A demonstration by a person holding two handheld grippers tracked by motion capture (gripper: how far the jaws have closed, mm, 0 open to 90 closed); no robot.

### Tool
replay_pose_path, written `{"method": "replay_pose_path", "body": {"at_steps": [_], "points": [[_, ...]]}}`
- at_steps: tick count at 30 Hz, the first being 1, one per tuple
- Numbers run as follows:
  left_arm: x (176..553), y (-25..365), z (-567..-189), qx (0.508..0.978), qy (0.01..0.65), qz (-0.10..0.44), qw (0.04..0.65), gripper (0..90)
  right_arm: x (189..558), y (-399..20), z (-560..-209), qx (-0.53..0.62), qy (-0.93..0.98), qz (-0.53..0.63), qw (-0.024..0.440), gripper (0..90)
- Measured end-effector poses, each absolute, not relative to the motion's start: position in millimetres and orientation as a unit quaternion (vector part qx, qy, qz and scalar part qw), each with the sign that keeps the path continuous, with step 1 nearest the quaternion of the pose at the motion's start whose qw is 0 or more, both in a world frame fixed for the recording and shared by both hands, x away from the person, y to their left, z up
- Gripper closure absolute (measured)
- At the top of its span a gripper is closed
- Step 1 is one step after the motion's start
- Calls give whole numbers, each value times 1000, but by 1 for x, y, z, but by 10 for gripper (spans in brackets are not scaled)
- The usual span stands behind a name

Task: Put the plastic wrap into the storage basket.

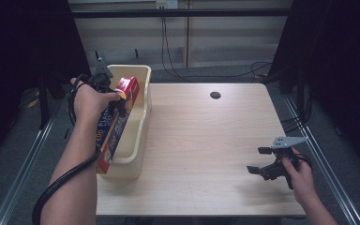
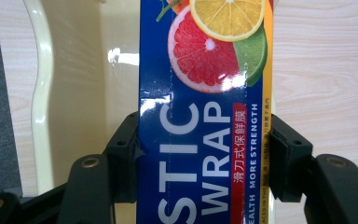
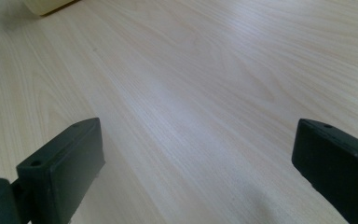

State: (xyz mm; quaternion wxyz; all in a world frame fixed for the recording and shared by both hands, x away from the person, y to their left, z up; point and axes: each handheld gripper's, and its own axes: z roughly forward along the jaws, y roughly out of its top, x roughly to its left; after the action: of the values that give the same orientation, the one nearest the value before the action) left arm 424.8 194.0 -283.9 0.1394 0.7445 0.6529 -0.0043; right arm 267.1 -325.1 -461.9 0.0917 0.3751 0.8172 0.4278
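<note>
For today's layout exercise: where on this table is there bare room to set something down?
Free: the tabletop between bin and right gripper, up to the round hole. Crowded: the bin, where the left gripper holds the wrap box.

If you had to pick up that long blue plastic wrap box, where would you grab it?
Across its narrow width, from above, as the left gripper does now: one jaw on each long side of the plastic wrap box. The box is long and slim, and lies tilted over the cream bin, so its flat sides are exposed.

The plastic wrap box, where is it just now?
The plastic wrap box lies tilted in the cream tub at the table's left edge in the high view, gripped across its width by the left gripper.
</note>
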Motion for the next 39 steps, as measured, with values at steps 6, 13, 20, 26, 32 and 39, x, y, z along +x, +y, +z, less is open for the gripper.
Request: {"method": "replay_pose_path", "body": {"at_steps": [6,13,20,26,32,39], "points": [[427,194,-294,744,654,-10,137,403,267,-325,-462,373,817,430,92,21],[430,193,-304,746,652,-17,133,403,267,-325,-462,375,816,430,93,21],[431,193,-309,744,655,-19,129,403,267,-325,-462,376,816,428,94,21],[432,192,-311,744,656,-19,127,402,267,-325,-463,375,817,429,91,21],[432,190,-313,745,655,-19,125,401,267,-324,-463,372,819,427,89,22],[433,190,-318,745,656,-22,124,400,267,-324,-463,373,818,427,91,21]]}}
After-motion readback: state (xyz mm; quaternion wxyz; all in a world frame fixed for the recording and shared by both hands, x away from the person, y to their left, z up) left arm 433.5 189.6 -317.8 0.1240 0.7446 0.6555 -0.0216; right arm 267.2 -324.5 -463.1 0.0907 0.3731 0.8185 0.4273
